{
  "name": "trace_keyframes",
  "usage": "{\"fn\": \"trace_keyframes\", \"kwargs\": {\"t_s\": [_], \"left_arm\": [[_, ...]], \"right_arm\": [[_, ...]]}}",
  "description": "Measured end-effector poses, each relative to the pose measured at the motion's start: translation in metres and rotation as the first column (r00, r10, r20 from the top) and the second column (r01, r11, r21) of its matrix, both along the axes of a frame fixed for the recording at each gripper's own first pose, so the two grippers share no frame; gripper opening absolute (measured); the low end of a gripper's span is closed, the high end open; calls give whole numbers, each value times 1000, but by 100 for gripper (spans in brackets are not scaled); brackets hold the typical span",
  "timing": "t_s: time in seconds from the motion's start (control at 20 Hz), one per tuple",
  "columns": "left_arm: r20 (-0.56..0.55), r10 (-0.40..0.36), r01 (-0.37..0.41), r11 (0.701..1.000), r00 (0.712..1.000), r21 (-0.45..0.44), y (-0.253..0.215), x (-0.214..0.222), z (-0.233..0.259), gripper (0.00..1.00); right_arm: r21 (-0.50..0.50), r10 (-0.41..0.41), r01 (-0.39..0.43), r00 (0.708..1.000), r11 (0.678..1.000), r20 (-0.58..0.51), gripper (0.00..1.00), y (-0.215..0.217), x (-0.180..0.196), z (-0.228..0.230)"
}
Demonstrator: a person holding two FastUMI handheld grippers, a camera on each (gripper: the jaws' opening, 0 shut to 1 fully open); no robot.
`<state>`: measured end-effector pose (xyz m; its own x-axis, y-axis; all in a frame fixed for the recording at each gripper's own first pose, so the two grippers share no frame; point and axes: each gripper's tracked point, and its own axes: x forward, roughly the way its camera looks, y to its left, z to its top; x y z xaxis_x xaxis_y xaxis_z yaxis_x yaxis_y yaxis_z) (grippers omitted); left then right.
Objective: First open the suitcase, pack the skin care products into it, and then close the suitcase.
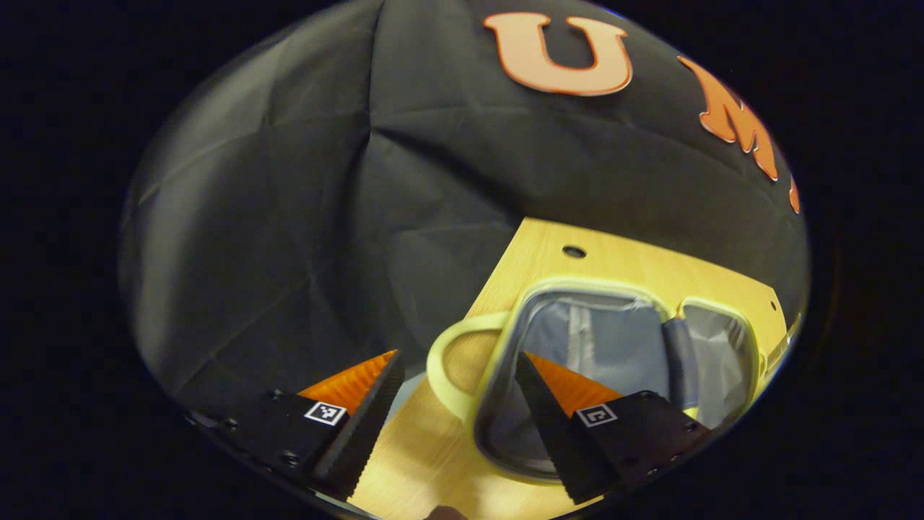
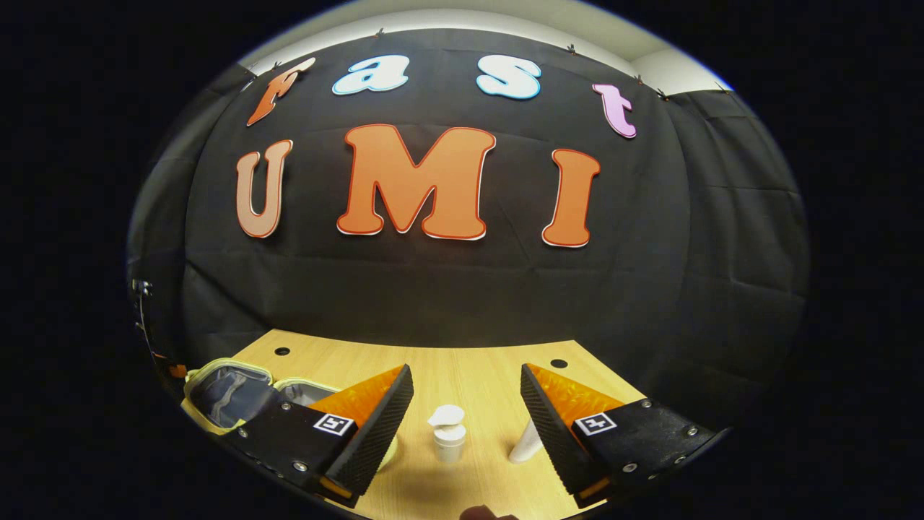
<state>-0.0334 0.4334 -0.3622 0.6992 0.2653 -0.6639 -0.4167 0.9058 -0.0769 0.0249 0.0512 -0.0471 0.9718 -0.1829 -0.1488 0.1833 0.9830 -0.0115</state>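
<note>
Because the suitcase (image 1: 613, 361) already lies open on the wooden table (image 1: 433, 448), both halves flat and their grey lining turned up, I judge the opening step done and the packing about to start. In the left gripper view my left gripper (image 1: 455, 426) hangs above the case with its jaws spread wide and nothing between them; the pale yellow-green handle (image 1: 447, 368) loops out toward 9 o'clock from the near shell, and the hinge fold runs between the two halves at about 2 o'clock from my fingertips. I keep this tool there, I think, so it is out of the way yet near enough to steady the rim.

In the right gripper view my right gripper (image 2: 465, 426) is also wide and empty, aimed straight at a small white pump bottle (image 2: 448, 433) standing upright at 12 o'clock between the fingers, not touched. A second white container (image 2: 525, 442) leans just beside the right finger at about 3 o'clock. The suitcase (image 2: 231, 393) sits off at 9 o'clock, well apart from the bottles. Next I would likely close on the pump bottle's body, below the head, since it could tip.
</note>
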Motion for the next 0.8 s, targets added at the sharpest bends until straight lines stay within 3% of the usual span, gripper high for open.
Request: {"fn": "trace_keyframes", "kwargs": {"t_s": [0.35,0.8], "left_arm": [[230,-150,120,983,961,139,-81,21,114,99],[373,-269,194,955,888,225,-191,51,194,98]], "right_arm": [[-20,36,-36,999,999,7,95,-48,11,-12],[-64,116,-114,993,991,29,96,-85,18,-24]]}}
